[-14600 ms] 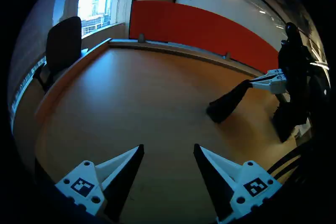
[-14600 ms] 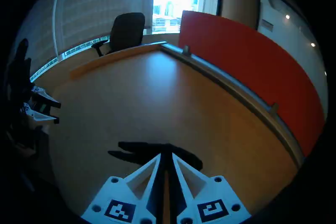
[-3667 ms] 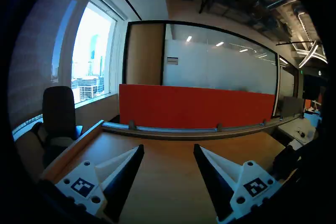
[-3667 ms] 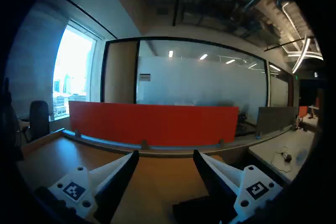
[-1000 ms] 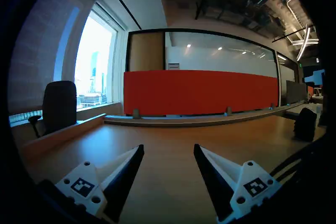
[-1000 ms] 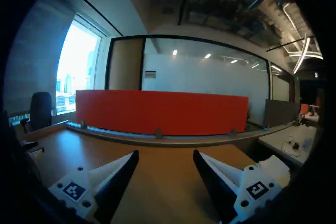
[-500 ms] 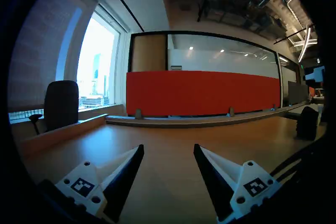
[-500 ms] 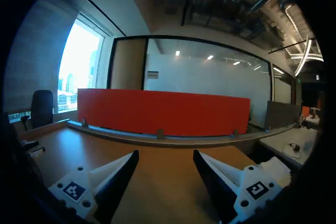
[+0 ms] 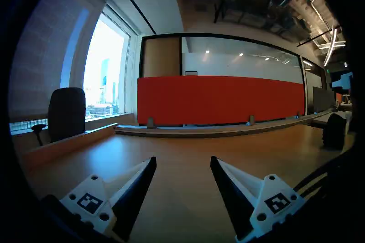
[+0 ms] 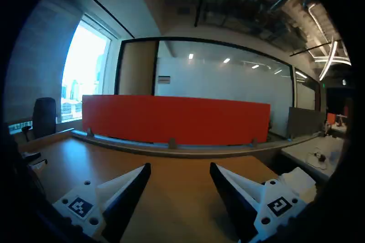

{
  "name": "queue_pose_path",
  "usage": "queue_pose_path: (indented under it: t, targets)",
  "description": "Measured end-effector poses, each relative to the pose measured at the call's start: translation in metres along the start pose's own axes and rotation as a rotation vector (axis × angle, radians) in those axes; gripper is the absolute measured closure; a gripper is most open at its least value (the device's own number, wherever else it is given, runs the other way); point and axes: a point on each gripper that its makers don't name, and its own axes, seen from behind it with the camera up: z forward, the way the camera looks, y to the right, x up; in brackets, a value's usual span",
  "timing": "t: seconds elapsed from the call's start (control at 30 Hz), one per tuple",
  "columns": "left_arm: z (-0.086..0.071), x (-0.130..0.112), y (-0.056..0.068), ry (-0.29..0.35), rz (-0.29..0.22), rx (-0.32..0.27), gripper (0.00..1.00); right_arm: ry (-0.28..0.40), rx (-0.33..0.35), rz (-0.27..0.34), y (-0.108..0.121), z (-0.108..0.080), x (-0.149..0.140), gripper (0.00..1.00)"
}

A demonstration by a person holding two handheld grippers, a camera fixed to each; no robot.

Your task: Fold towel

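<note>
My left gripper (image 9: 182, 158) is open low over the wooden desk (image 9: 182, 147), with nothing between its fingers. My right gripper (image 10: 179, 165) is open too and holds nothing, over the same desk (image 10: 182, 174). A dark rounded shape (image 9: 333, 131) stands on the desk at the far right of the left gripper view; I cannot tell whether it is the dark towel. In the right gripper view the left gripper's tips (image 10: 37, 158) poke in at the far left edge.
A red partition (image 9: 219, 99) with a rail runs along the desk's far edge. A black office chair (image 9: 66, 113) stands by the window on the left. Something white (image 10: 299, 180) lies behind my right gripper's right finger. Another desk (image 10: 315, 152) is at the right.
Long ago my right gripper was shut on the dark towel above the desk; now it is open and holds nothing. Over the last second both views barely shift.
</note>
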Motion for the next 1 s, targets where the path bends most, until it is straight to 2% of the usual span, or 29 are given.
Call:
queue_pose_path:
  t: [0.23, 0.3, 0.37, 0.67, 1.0]
  targets:
    - [0.000, 0.000, 0.000, 0.000, 0.000, 0.002, 0.13, 0.003, -0.013, 0.003, 0.007, 0.003, -0.006, 0.00]
    - [0.000, 0.000, 0.000, -0.001, 0.000, 0.002, 0.10, 0.008, -0.016, 0.003, 0.009, 0.004, -0.008, 0.00]
    - [0.000, 0.000, 0.000, 0.000, 0.000, 0.002, 0.01, 0.014, -0.017, 0.002, 0.011, 0.005, -0.011, 0.00]
    - [0.000, 0.000, 0.001, 0.000, 0.001, 0.002, 0.01, 0.035, -0.014, 0.023, 0.016, 0.008, -0.031, 0.00]
    - [0.000, -0.001, 0.001, 0.000, 0.001, 0.002, 0.01, 0.027, -0.022, 0.062, 0.031, 0.014, -0.071, 0.00]
